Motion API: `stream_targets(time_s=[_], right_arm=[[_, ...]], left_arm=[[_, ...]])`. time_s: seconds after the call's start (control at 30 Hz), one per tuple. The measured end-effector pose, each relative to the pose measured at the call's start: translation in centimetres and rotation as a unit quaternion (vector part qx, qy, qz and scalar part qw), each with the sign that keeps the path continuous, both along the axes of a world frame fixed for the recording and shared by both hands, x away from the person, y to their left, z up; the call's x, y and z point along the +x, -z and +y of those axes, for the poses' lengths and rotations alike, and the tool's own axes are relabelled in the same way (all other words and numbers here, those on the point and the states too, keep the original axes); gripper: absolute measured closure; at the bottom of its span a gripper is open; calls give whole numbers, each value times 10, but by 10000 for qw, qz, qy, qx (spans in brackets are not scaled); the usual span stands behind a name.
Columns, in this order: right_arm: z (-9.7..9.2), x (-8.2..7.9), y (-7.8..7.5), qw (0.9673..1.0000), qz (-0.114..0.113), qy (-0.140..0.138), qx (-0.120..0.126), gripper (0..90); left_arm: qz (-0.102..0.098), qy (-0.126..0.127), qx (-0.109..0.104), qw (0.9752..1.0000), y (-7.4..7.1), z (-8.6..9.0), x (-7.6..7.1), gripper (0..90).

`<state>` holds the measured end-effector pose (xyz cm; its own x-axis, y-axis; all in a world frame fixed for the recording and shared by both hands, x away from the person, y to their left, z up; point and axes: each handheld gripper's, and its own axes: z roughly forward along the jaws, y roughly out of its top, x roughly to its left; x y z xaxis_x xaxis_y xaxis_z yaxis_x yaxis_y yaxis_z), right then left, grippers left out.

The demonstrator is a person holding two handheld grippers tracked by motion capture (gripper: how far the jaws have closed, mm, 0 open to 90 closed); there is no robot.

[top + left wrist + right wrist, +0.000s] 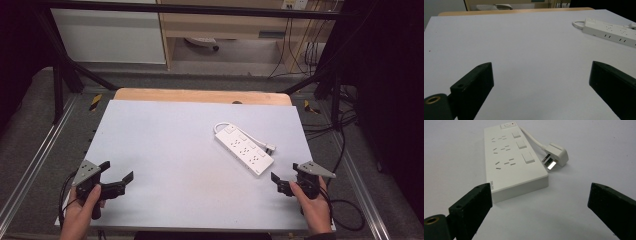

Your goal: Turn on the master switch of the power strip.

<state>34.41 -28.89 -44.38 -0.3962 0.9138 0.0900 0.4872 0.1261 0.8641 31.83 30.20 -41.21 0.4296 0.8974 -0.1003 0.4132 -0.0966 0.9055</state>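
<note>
White power strip (509,167) with three switches.

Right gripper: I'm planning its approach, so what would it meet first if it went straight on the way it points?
Probably the near end of the white power strip; the open right gripper faces it, with bare table between. Depth is uncertain.

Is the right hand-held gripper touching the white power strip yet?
Apart. The high view shows bare table between the right hand-held gripper and the power strip; in the right gripper view the open jaws stop short of it.
</note>
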Motion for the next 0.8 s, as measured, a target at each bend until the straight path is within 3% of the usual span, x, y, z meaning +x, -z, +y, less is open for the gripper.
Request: stream_targets(time_s=[0.27,0.37,0.43,0.63,0.8], right_arm=[[6,-1,-4,9999,-130,-49,8,58],[7,1,-5,9999,-82,-74,62,47],[10,3,-7,9999,-2,-17,110,43],[17,10,-18,9999,-50,-28,136,30],[22,22,-29,9996,-105,-170,213,59]], left_arm=[[-32,13,43,10000,0,0,0,58],[-44,54,53,10000,1,-2,0,58],[-34,82,76,9999,1,-2,0,58],[-18,149,102,9998,3,-5,2,58],[-18,172,107,9998,3,-4,2,58]])
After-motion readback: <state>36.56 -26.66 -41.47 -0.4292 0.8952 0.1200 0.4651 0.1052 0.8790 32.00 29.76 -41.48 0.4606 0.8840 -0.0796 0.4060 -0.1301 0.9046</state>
